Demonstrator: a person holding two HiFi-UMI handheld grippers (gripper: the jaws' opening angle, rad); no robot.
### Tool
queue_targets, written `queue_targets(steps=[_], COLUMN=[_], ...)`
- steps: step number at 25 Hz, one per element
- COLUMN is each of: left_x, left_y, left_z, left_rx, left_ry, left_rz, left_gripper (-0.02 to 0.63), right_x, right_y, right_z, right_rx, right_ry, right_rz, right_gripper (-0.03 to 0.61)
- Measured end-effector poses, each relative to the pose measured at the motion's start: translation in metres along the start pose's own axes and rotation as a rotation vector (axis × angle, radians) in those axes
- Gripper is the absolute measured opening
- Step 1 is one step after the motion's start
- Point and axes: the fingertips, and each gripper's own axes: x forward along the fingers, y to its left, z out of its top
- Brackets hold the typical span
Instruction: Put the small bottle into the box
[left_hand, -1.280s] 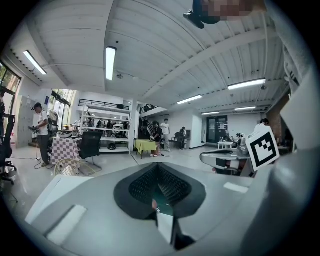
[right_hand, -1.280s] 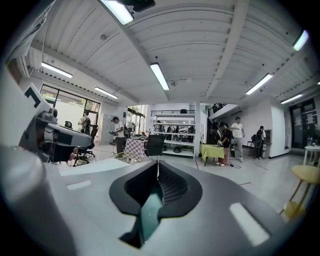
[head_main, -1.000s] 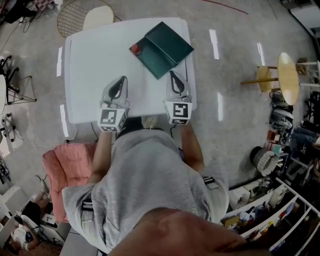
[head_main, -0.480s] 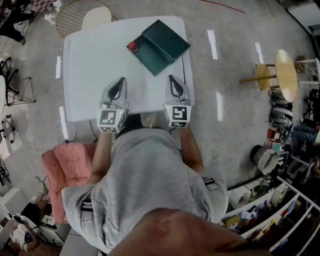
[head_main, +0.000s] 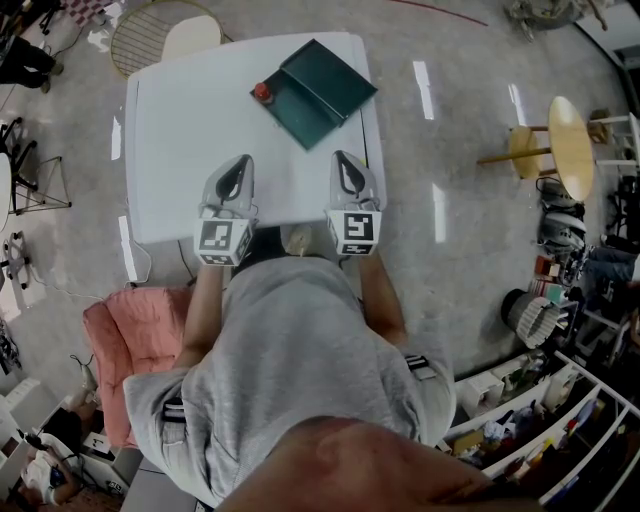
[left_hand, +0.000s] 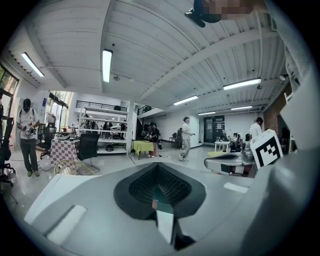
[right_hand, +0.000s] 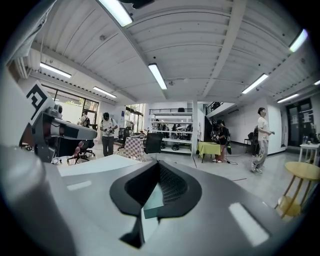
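The small bottle (head_main: 262, 92), seen as a red cap, stands on the white table (head_main: 190, 120) against the left side of the dark green box (head_main: 315, 88), which lies open at the table's far right. My left gripper (head_main: 241, 160) and right gripper (head_main: 342, 157) hover side by side over the table's near edge, well short of the box. Both are shut with nothing in them. The left gripper view shows jaws closed (left_hand: 159, 187) and pointing out into the room. The right gripper view shows the same (right_hand: 155, 187).
A wire chair (head_main: 165, 30) stands behind the table's far left corner. A pink cushioned seat (head_main: 125, 335) is at my left, a round wooden stool (head_main: 570, 150) far right, and cluttered shelves (head_main: 540, 420) at lower right. Several people stand far off in the hall.
Both grippers stay where they were, shut. The box and bottle sit slightly further left in the head view, from a small shift of the camera.
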Motion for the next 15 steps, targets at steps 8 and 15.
queue_targets(steps=[8,15], left_x=[-0.0005,0.005], left_y=[0.0042,0.0069], left_z=[-0.0005,0.002], left_rx=[0.004,0.005], left_ry=[0.006,0.005], left_rz=[0.001,0.001], left_gripper=[0.012,0.011], right_x=[0.0032,0.01], right_y=[0.0009,0.0004], right_z=[0.0027,0.0018], right_rx=[-0.001,0.001], right_ry=[-0.002,-0.001], right_rz=[-0.002,0.003], right_gripper=[0.003,0.003])
